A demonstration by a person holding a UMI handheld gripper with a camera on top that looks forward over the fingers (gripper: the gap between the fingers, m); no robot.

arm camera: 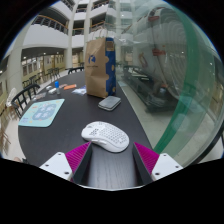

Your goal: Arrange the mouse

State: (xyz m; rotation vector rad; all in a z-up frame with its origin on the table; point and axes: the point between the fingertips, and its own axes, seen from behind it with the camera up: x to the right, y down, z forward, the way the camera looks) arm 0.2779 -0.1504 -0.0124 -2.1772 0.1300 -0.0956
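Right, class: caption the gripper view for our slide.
Open gripper just short of a white mouse on a dark table.

The near edge of the white perforated computer mouse [105,133] seems to dip behind the gripper [112,154] body, so its rear is hidden. The tall brown cardboard box [99,68] carries blue print too small to read. The light-blue square mat [42,112] bears a mark too blurred to tell. The small grey flat object [109,102] beside the box is too small to identify.
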